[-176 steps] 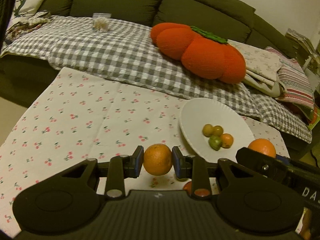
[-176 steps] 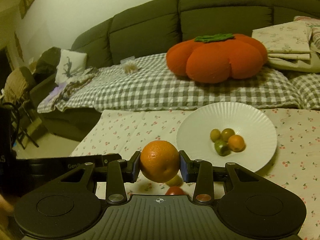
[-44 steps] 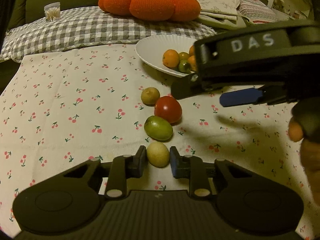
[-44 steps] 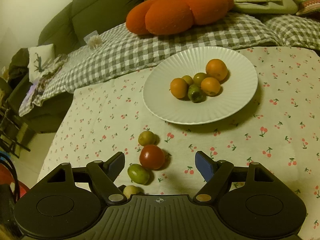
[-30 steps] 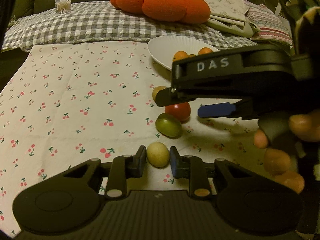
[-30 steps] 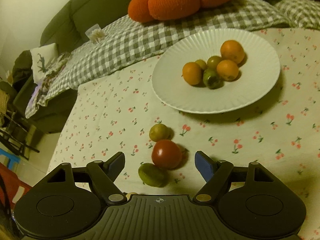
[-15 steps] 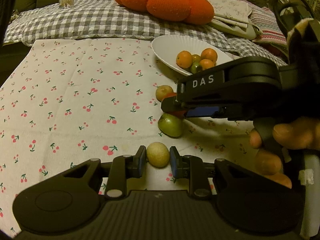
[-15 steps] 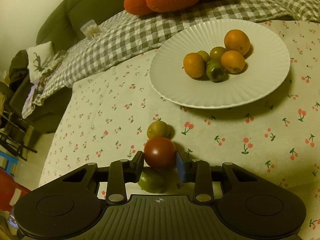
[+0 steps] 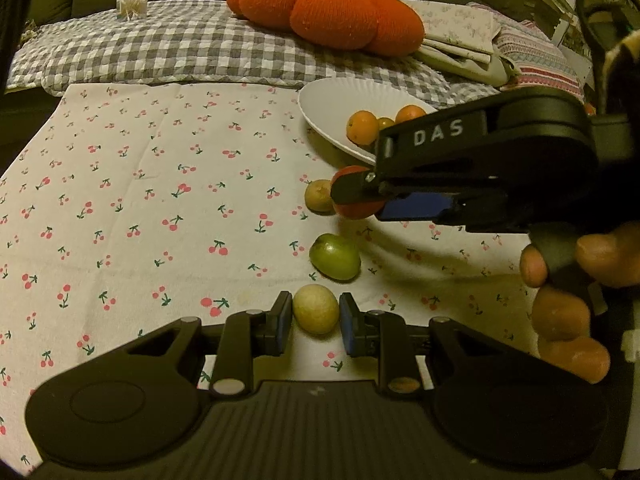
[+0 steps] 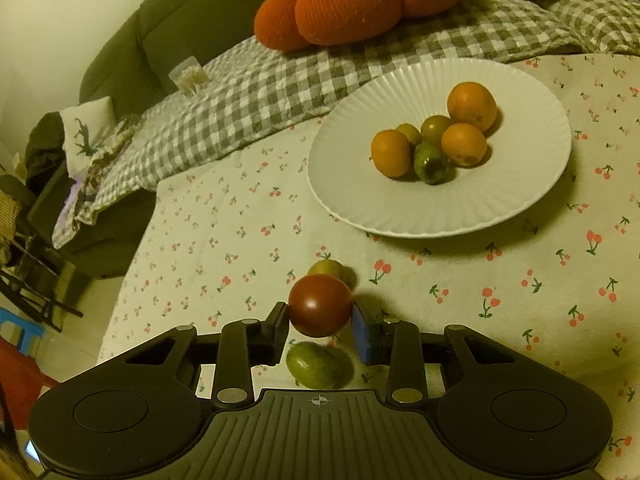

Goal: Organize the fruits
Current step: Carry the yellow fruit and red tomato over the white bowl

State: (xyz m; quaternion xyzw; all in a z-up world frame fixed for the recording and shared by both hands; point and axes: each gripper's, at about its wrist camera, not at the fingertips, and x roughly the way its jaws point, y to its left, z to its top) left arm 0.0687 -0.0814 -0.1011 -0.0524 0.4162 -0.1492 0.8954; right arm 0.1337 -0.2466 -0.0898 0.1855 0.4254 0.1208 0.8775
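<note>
My left gripper [image 9: 315, 317] is shut on a pale yellow fruit [image 9: 315, 309] just above the cherry-print tablecloth. My right gripper [image 10: 320, 320] is shut on a red fruit [image 10: 319, 305] and holds it lifted off the cloth; it also shows in the left wrist view [image 9: 354, 196]. A green fruit [image 9: 335, 257] and a small yellow-brown fruit [image 9: 319, 195] lie on the cloth. A white plate [image 10: 500, 204] farther back holds three oranges and several small green fruits.
A sofa with a grey checked blanket [image 9: 160, 48] and an orange pumpkin cushion [image 9: 328, 16] runs behind the table. A small clear box [image 9: 132, 0] stands on the blanket. Folded cloths [image 9: 480, 36] lie at the right. The table edge drops off at the left [image 10: 132, 256].
My right gripper has lifted the red fruit off the cloth, above the green fruit. My left gripper stays shut on the pale yellow fruit.
</note>
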